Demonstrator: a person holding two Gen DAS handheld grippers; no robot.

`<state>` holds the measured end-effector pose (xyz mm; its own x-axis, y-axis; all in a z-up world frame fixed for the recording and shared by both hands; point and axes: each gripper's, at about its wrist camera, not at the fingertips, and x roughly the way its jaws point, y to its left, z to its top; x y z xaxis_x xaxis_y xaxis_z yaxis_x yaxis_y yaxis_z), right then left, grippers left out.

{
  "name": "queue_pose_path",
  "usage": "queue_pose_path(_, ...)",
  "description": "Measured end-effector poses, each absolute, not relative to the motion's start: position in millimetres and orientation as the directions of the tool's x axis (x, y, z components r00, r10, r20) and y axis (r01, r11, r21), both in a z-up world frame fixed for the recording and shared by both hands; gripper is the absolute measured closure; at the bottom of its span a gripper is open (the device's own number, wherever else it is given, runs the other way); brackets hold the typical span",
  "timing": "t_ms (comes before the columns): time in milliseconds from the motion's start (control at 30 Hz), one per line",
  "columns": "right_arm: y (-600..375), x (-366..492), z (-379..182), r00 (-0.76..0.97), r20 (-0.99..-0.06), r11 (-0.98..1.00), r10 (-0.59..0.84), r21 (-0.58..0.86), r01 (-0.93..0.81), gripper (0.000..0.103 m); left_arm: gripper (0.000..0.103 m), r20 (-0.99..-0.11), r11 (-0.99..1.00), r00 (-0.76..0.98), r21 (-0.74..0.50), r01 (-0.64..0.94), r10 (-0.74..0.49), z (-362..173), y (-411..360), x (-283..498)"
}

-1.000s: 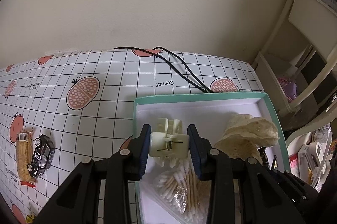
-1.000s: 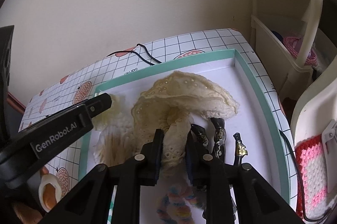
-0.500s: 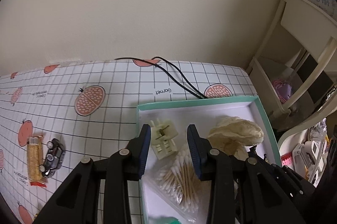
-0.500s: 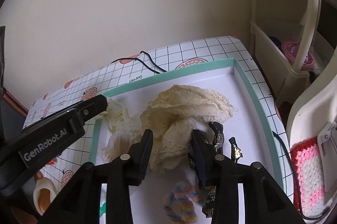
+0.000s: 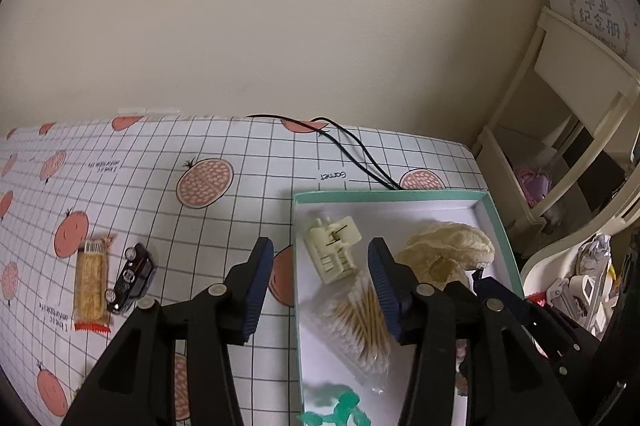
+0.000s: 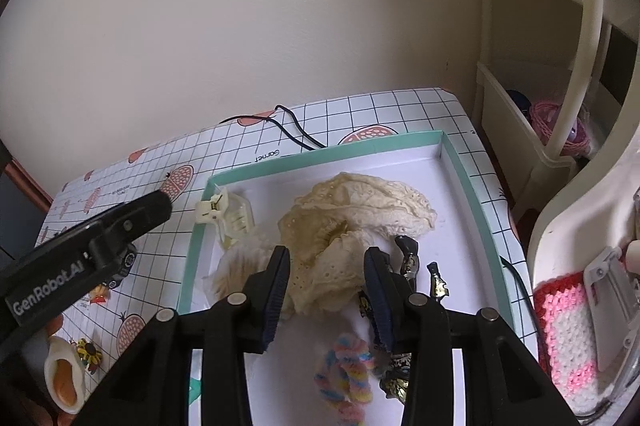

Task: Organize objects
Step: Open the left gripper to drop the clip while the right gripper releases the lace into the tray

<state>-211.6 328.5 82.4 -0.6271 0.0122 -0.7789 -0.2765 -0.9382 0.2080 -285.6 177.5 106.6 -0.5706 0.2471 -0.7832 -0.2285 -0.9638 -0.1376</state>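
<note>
Both grippers hang with jaws parted and empty: the left gripper (image 5: 320, 280) over the left wall of the teal-rimmed tray (image 5: 390, 195), the right gripper (image 6: 326, 276) above the cream lace cloth (image 6: 360, 210). Inside the tray, a cream hair claw (image 5: 332, 251) lies at its far left corner, beside a bag of cotton swabs (image 5: 360, 318). Near the surface's left edge sit a toy car (image 5: 130, 278) and a snack bar (image 5: 91, 284).
</note>
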Motion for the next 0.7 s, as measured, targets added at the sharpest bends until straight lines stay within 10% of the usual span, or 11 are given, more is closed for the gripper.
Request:
queue_pose_path(433,336,-208,80,-0.634,-0.773,-0.933,0.020,0.214,-0.290,0.019,0.008,-0.759,-0.969,-0.603,-0.189,-0.157,0.246,94,154,-271)
queue_pose_path(700,337,-208,78,-0.635,-0.772,-0.931,0.036,0.205,-0.301,0.000,0.000,-0.748,-0.978,-0.631,-0.173,-0.117,0.208,87,139,-269)
